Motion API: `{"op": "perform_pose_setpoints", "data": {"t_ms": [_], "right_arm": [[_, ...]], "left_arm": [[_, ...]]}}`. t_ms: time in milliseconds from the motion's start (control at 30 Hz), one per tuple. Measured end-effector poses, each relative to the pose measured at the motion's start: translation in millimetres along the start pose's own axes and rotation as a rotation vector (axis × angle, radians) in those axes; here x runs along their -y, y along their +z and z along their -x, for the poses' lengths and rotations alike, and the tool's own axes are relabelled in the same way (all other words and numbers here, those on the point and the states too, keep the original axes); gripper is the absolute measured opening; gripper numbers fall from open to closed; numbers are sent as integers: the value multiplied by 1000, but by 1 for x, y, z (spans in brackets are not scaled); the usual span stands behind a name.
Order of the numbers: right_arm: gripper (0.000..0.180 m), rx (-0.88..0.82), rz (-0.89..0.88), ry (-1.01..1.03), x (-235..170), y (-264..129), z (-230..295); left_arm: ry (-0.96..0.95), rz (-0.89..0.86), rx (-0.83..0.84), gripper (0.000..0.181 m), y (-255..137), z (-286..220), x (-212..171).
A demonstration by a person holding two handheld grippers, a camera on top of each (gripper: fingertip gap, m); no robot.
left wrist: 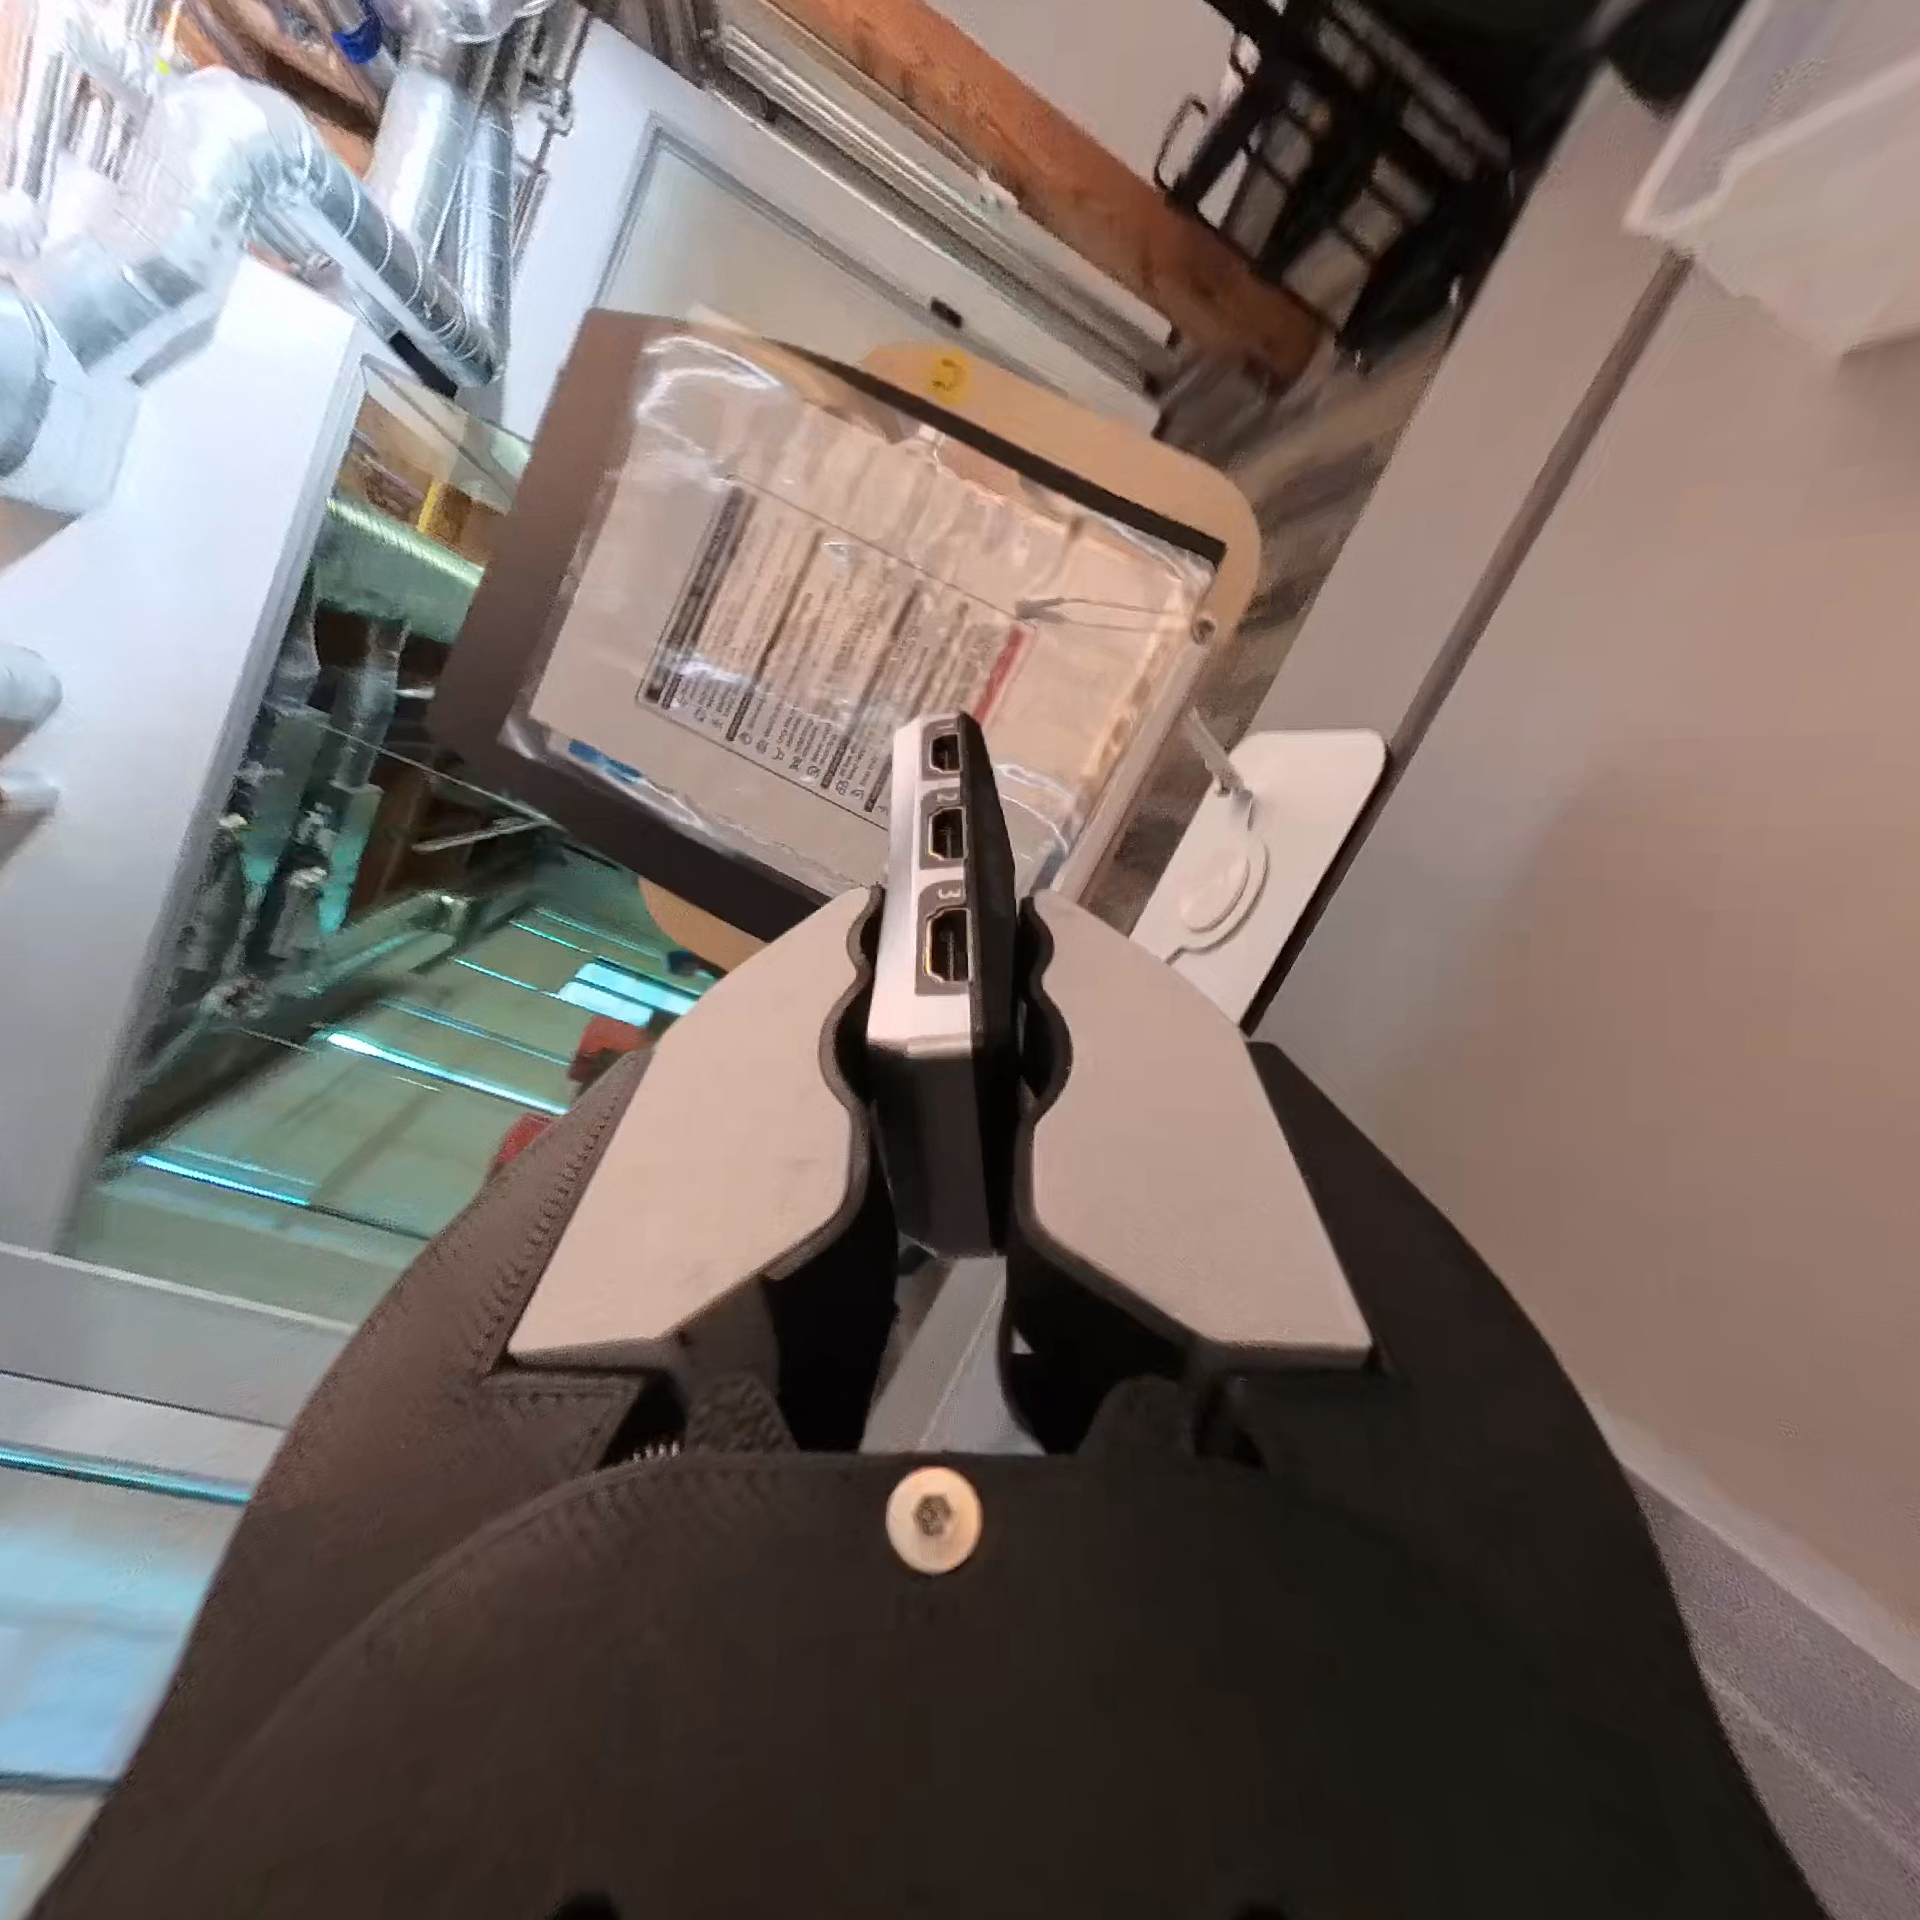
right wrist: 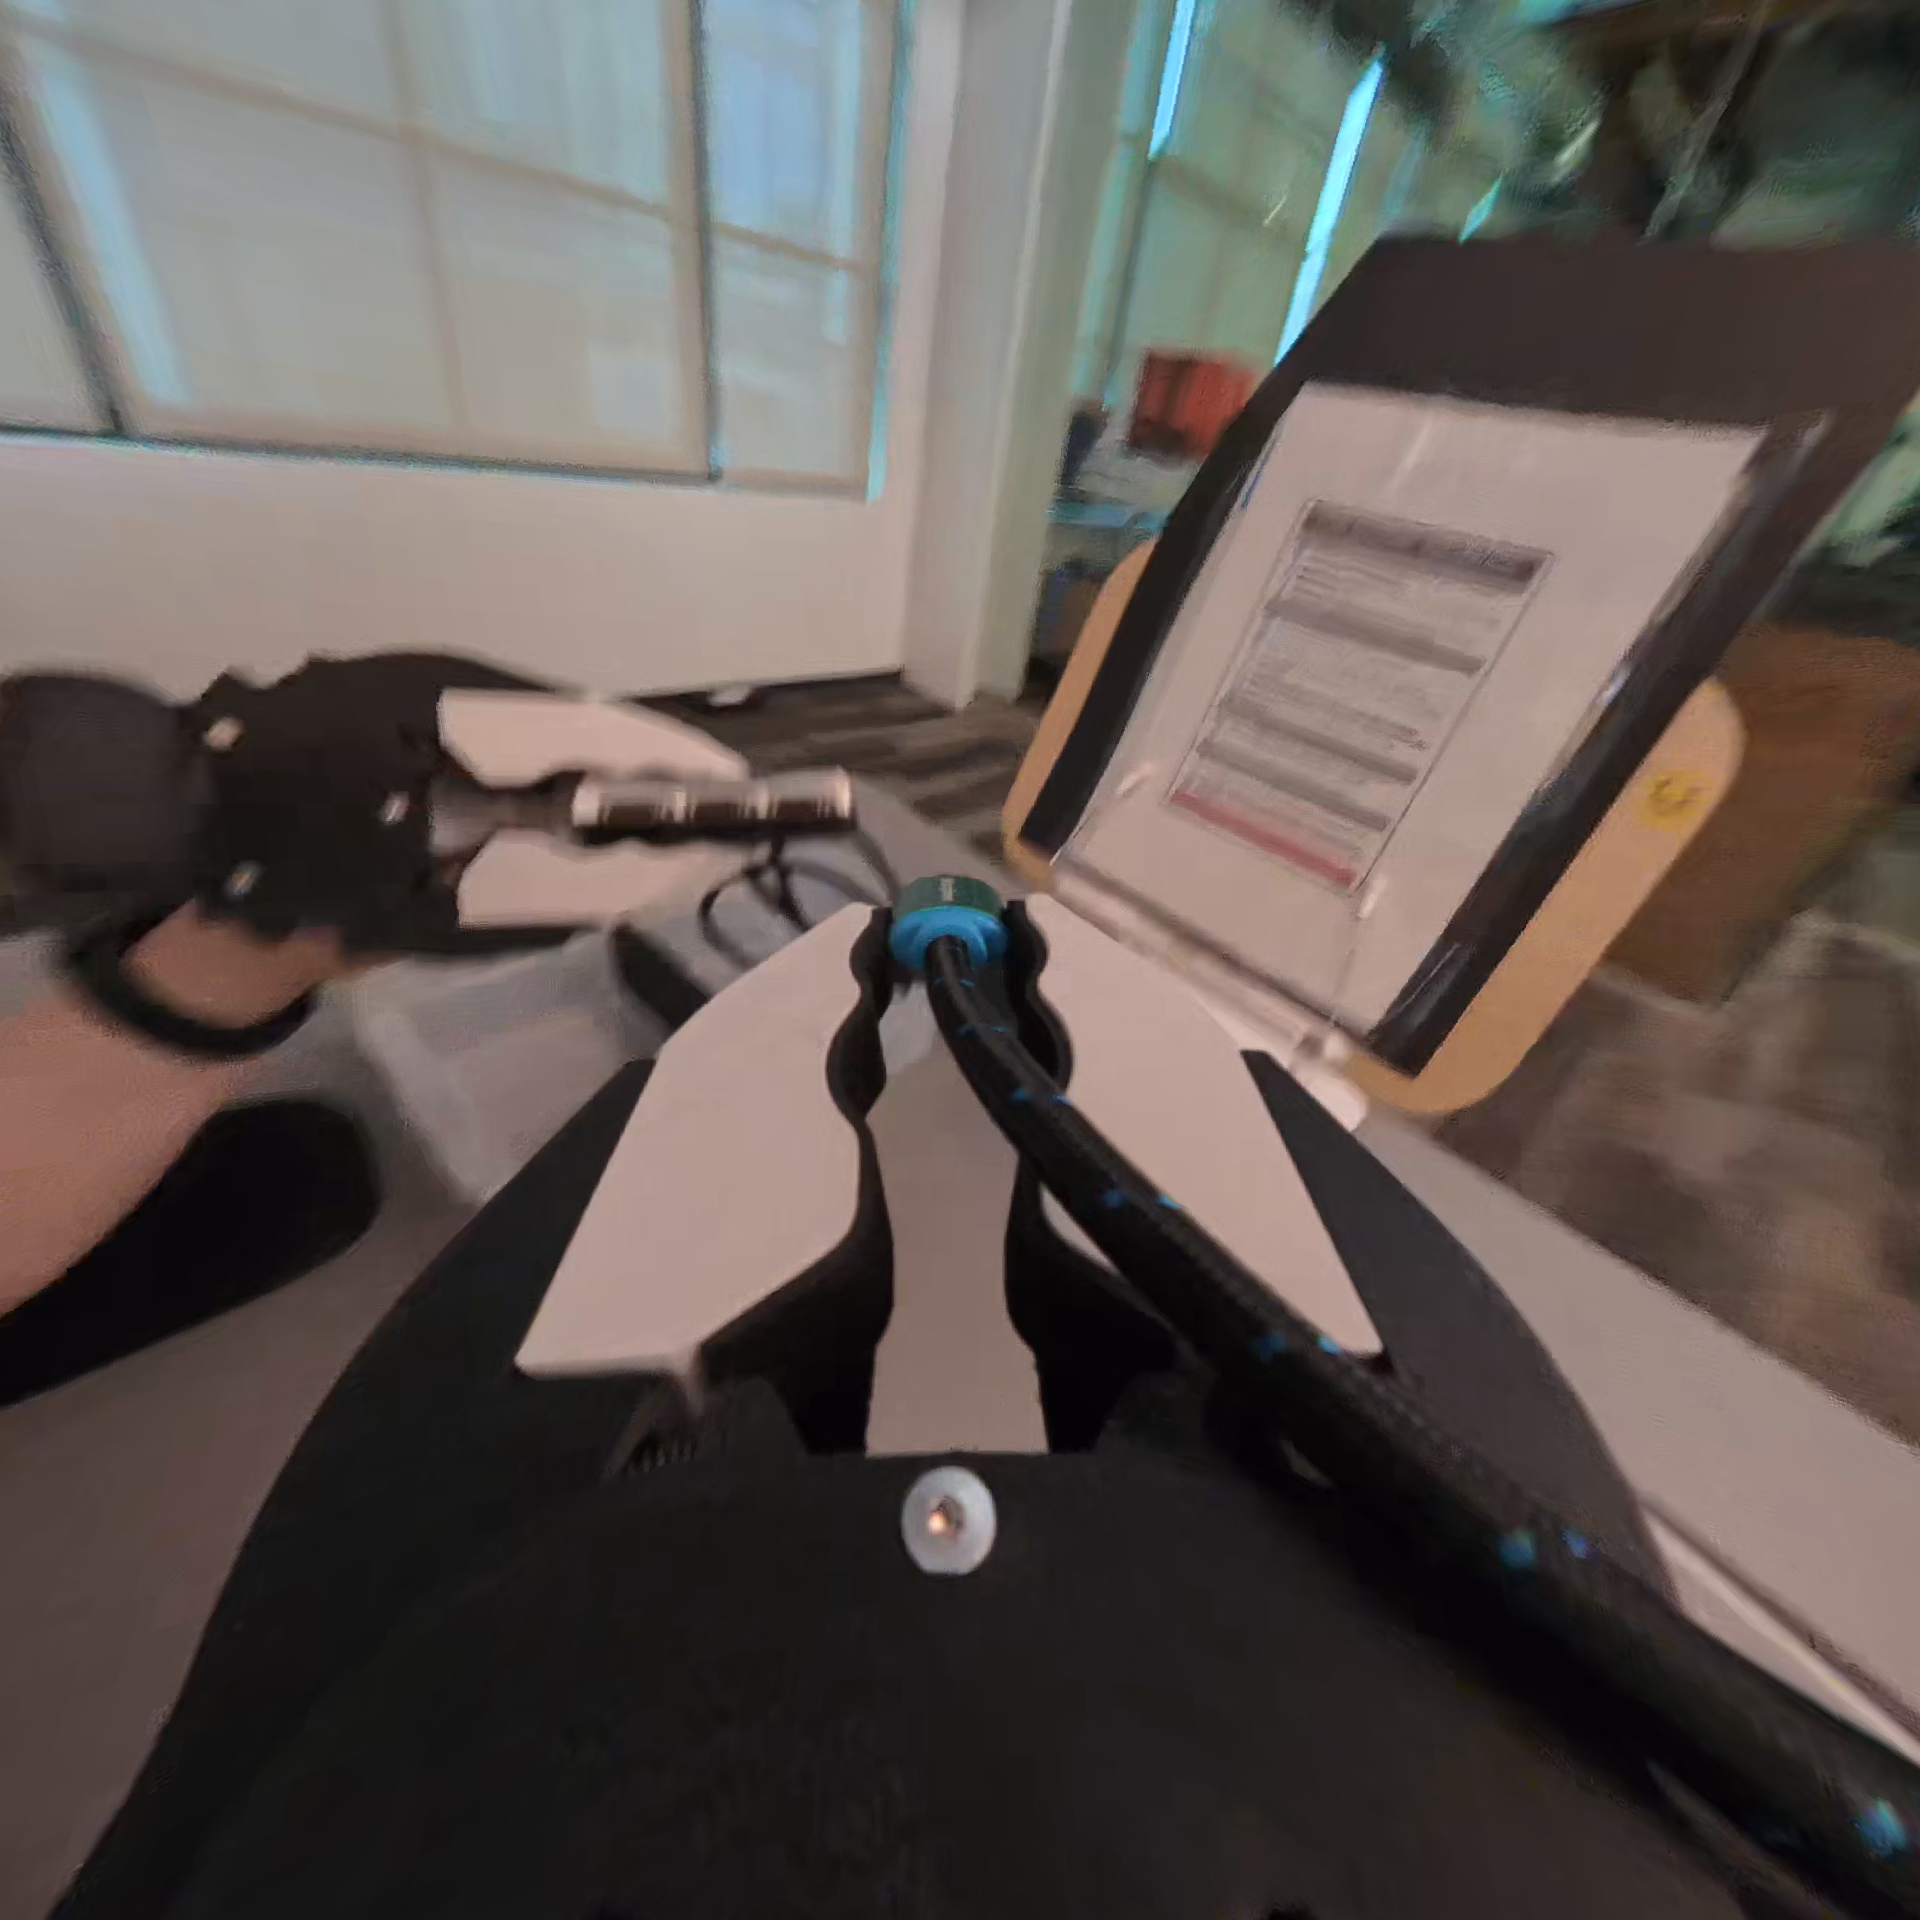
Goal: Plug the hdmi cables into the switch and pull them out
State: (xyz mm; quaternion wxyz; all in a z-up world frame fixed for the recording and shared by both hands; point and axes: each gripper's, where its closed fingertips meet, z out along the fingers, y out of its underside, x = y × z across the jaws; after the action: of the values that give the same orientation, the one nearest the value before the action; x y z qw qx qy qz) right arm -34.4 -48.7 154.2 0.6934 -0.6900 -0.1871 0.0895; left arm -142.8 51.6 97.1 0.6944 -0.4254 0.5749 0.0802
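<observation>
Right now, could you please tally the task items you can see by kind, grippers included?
Grippers: 2 (left, right)
Switch: 1
HDMI cable: 1
Empty ports on the switch: 3
Total: 7

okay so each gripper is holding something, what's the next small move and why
Probably swing the right gripper left, toward the silver three-port HDMI switch clamped in the left gripper. The black braided cable with a blue-collared plug is held well apart from the switch, whose visible ports look empty.

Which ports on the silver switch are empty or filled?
All empty: three open ports show on the flat silver-and-black HDMI switch held in the left tongs; no plug sits inside.
</observation>
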Motion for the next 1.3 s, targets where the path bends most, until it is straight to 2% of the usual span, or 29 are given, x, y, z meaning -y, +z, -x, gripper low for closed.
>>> {"op": "perform_pose_setpoints", "data": {"t_ms": [133, 233, 300, 367, 467, 633, 833, 933, 1100, 1200, 1300], "right_arm": [[21, 32, 192, 101, -23, -55, -33], [21, 72, 153, 271, -31, -87, -57], [21, 58, 191, 353, -49, -101, -74], [21, 19, 253, 378, -70, -111, -88], [21, 82, 362, 426, -101, -120, -87], [22, 96, 762, 455, -189, -141, -86], [23, 189, 924, 580, -232, -146, -72], [24, 139, 1004, 615, -239, -160, -71], [34, 21, 931, 583, -215, -178, -78], [34, -218, 870, 468, -199, -191, -113], [38, -510, 670, 369, -178, -200, -180]], "left_arm": [[-147, -89, 4, 22, -18, 25, 8], [-184, -121, -6, 22, -27, 31, 12], [-179, -122, -12, 22, -28, 31, 14], [-162, -119, -12, 21, -28, 29, 16], [-142, -122, -25, 22, -27, 23, 20], [-114, -117, -47, 22, -24, 14, 23], [-86, -116, -63, 22, -23, 6, 28], [-80, -116, -64, 21, -23, 5, 29], [-80, -114, -67, 22, -24, 5, 29], [-71, -114, -70, 22, -24, 3, 30], [-63, -115, -74, 22, -25, 2, 32]]}}
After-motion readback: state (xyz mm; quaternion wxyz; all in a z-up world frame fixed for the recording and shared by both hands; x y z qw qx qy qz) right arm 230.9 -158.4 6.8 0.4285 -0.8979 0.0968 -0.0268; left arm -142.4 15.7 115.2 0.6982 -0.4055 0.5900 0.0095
